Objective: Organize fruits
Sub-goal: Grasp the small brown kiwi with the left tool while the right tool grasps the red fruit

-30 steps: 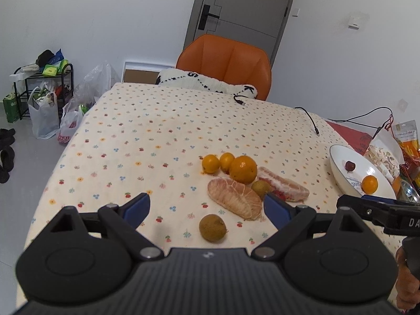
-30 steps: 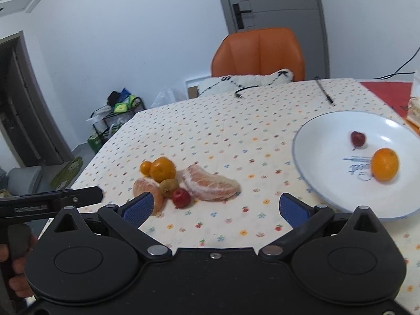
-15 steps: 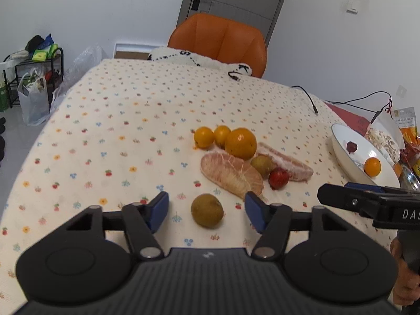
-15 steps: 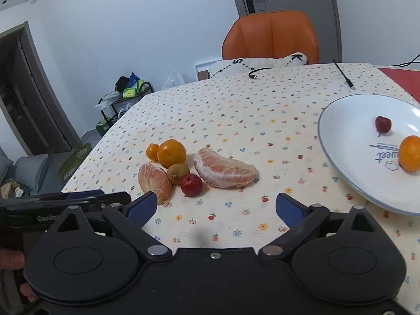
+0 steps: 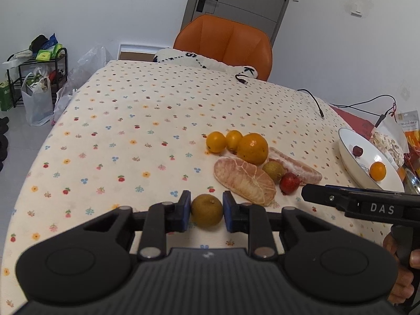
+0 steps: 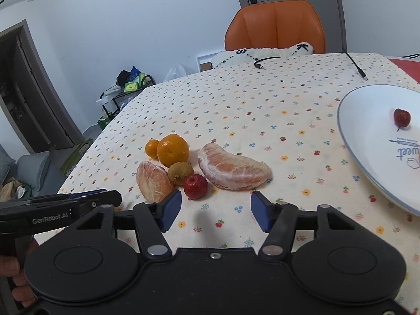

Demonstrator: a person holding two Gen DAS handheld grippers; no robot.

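My left gripper [image 5: 206,211] has its blue pads pressed against both sides of a brownish-green kiwi [image 5: 206,210], which sits on the flower-print tablecloth [image 5: 126,120] at the near edge of the table, a little apart from the rest of the fruit. Just beyond it lies a peeled pomelo segment [image 5: 244,181], and behind that a cluster: two small oranges [image 5: 215,142] side by side, a larger orange [image 5: 252,148] touching them, a second kiwi [image 5: 273,171], a small red fruit [image 5: 289,183] and another pomelo segment [image 5: 294,165] running off toward the right. My right gripper [image 6: 215,211] hangs just above the cloth with its jaws closing, and there is nothing between them but bare tablecloth; the red fruit [image 6: 195,186] sits just past its left pad, with the kiwi [image 6: 180,172] and the larger orange [image 6: 172,150] behind it. The wide pomelo segment [image 6: 233,170] lies straight ahead of that gripper. Off to the right stands a white plate [image 6: 367,141] with a blue rim, holding one small dark red fruit [image 6: 402,117]; in the left view the same plate [image 5: 351,162] also carries an orange [image 5: 377,171]. An orange chair [image 5: 223,44] stands at the far end of the table.
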